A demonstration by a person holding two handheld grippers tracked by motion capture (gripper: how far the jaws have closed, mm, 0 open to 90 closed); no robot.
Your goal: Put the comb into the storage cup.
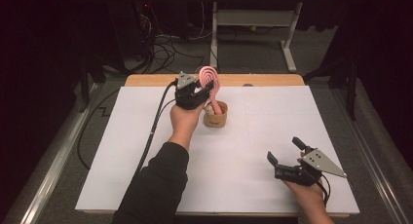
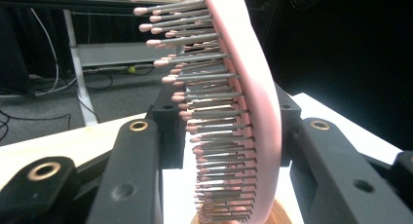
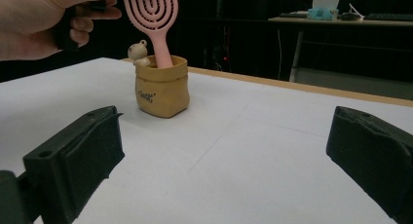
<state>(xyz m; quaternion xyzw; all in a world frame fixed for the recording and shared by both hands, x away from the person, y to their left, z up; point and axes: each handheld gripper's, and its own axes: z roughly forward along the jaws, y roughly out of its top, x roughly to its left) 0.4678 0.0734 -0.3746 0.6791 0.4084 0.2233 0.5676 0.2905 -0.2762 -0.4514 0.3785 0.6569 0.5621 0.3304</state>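
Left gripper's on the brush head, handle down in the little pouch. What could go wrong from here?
1. The left gripper clamps the pink hairbrush by its bristled head; it could slip or twist.
2. The tan pouch is small and unheld, since the right gripper sits apart; it may tip.

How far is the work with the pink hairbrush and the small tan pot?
Done: the pink plastic hairbrush stands handle-down in the small tan pot. In hand: the left gripper brackets the brush head; whether it grips is unclear. Left: letting go and withdrawing. The right gripper waits open on the white table.
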